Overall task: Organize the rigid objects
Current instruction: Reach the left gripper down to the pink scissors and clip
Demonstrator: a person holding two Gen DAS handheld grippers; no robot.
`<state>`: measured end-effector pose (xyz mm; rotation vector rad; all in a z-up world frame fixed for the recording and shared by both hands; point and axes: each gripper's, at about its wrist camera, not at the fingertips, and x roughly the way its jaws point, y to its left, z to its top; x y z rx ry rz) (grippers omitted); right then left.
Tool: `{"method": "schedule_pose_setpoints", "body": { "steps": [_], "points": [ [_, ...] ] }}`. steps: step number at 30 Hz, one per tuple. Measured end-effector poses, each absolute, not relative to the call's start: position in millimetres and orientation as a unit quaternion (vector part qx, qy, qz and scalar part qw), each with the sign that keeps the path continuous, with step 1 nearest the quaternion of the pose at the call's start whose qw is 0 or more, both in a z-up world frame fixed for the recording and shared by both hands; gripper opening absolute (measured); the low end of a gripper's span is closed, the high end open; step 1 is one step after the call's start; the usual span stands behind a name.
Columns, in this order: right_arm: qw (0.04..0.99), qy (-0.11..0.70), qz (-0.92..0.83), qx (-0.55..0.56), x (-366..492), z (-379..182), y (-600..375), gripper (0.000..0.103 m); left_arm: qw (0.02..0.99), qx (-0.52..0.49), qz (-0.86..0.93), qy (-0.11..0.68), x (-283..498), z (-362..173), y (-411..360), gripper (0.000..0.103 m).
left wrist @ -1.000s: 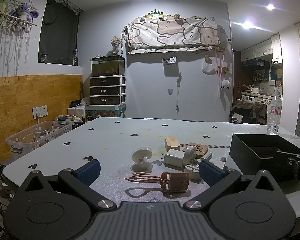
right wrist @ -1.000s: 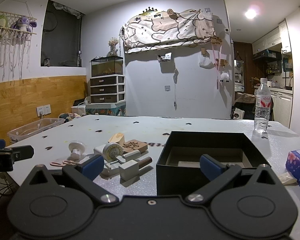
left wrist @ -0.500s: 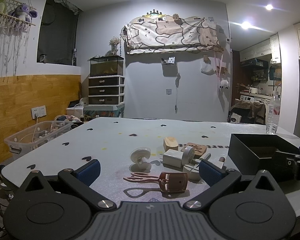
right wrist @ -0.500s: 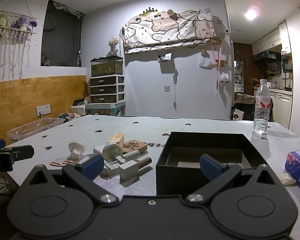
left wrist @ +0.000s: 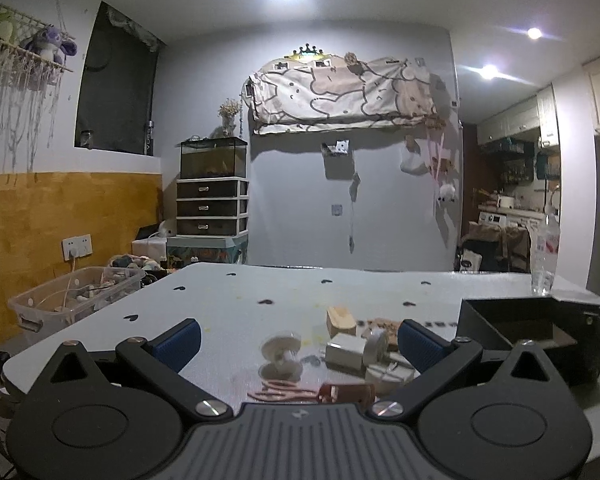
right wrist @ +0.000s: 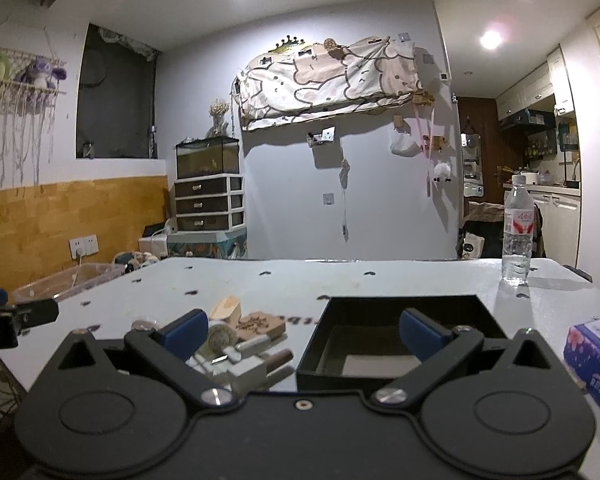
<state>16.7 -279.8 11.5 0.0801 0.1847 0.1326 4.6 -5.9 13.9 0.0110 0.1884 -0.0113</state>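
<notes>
Two hand-held grippers, left (left wrist: 298, 340) and right (right wrist: 302, 330), gape wide and empty above one black box (right wrist: 380, 360) and one water bottle (right wrist: 518, 232).

The far half of the table (right wrist: 340, 276) is bare, so a gripper could pass there. In the lower middle of the right view, a black box (right wrist: 404, 336) blocks the way. A heap of small things (right wrist: 240, 340) sits just left of it. A water bottle (right wrist: 518, 232) stands at the right, far back.
</notes>
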Motion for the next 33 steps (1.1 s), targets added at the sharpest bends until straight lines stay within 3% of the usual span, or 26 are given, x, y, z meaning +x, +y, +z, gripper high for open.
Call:
{"method": "schedule_pose_setpoints", "body": {
  "steps": [9,16,23,30,33],
  "points": [
    [0.995,0.094,0.007,0.043,46.7,28.5,-336.8,0.103,0.992,-0.02,0.022,0.12,34.8,12.7,4.8,0.103],
    [0.985,0.159,-0.032,0.052,80.5,24.5,-390.4,0.102,0.985,-0.015,-0.012,0.17,53.8,-6.4,-7.0,0.103],
    [0.963,0.246,-0.022,0.112,107.2,0.7,-433.4,0.058,0.972,-0.039,-0.04,0.227,76.7,-32.7,-17.5,0.103],
    [0.947,0.296,0.006,0.124,130.5,-14.3,-439.2,0.044,0.959,-0.068,-0.031,0.275,97.6,-51.5,-21.6,0.099],
    [0.945,0.309,-0.002,0.105,139.7,-18.0,-437.2,0.029,0.957,-0.066,-0.024,0.282,103.4,-57.0,-23.4,0.098]
  ]
}}
